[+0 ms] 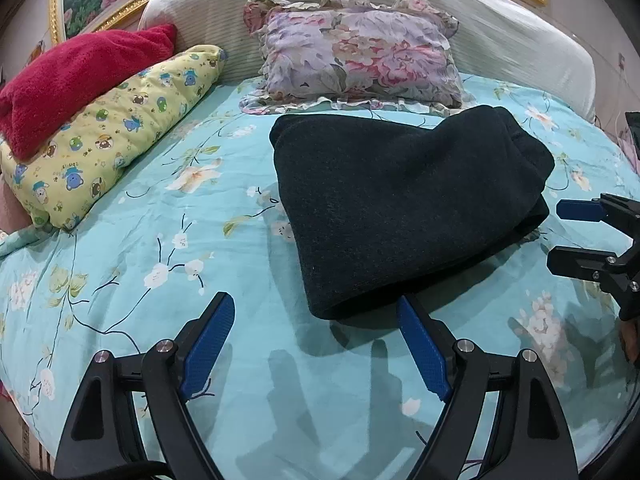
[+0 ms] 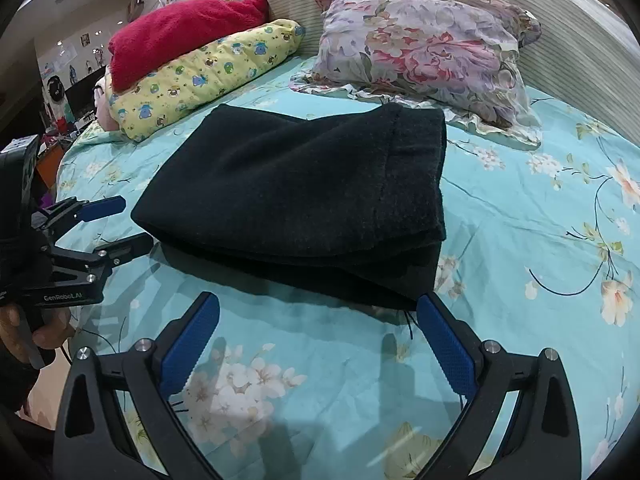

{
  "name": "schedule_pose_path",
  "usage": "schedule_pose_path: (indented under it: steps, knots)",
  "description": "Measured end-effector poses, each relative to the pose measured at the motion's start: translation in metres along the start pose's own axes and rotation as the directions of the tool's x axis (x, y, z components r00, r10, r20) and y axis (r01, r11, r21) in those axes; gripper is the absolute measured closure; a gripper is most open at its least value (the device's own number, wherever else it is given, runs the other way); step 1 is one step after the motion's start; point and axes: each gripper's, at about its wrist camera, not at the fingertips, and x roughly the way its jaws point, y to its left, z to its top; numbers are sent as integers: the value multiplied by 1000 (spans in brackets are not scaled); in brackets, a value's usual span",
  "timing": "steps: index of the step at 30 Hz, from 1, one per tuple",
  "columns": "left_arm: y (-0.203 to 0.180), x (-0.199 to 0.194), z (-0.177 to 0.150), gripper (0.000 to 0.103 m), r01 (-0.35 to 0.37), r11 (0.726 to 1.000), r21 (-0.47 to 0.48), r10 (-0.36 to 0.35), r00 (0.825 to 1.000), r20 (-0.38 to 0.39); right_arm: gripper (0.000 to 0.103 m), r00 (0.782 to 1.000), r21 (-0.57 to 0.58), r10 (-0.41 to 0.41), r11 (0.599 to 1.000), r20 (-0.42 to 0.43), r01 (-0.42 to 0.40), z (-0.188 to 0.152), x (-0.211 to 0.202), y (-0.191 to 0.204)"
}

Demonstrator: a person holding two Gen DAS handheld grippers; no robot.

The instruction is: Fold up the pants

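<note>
Floral turquoise bedding (image 1: 168, 216) carries the black pants (image 1: 400, 204), folded into a thick stack just ahead of both grippers. Left gripper (image 1: 316, 340) sits at the near left corner, right gripper (image 2: 318, 332) at the near right; both are spread wide and empty, roughly equally near.

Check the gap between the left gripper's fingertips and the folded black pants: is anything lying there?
Nothing but bare floral bedsheet. In the left wrist view the open left gripper sits just short of the pants.
</note>
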Motion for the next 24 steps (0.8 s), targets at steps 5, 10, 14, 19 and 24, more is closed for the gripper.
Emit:
schedule_pose_path:
  steps: [5,10,14,19,24]
  knots:
    - [-1,4,0,19,7,1000,-3,-7,1000,-10,4,1000,5,1,1000,3,-1,1,2,0]
    - [-2,5,0,19,3,1000,2,-3,1000,-10,4,1000,7,4,1000,7,-4,2,3,0]
    - [-3,6,0,19,5,1000,1,-5,1000,-12,4,1000,7,6,1000,6,-6,3,4,0]
    - [-3,7,1,19,5,1000,3,-5,1000,-16,4,1000,8,10,1000,6,-10,4,5,0]
    - [-3,8,1,19,5,1000,2,-5,1000,-17,4,1000,18,7,1000,4,-7,4,6,-1]
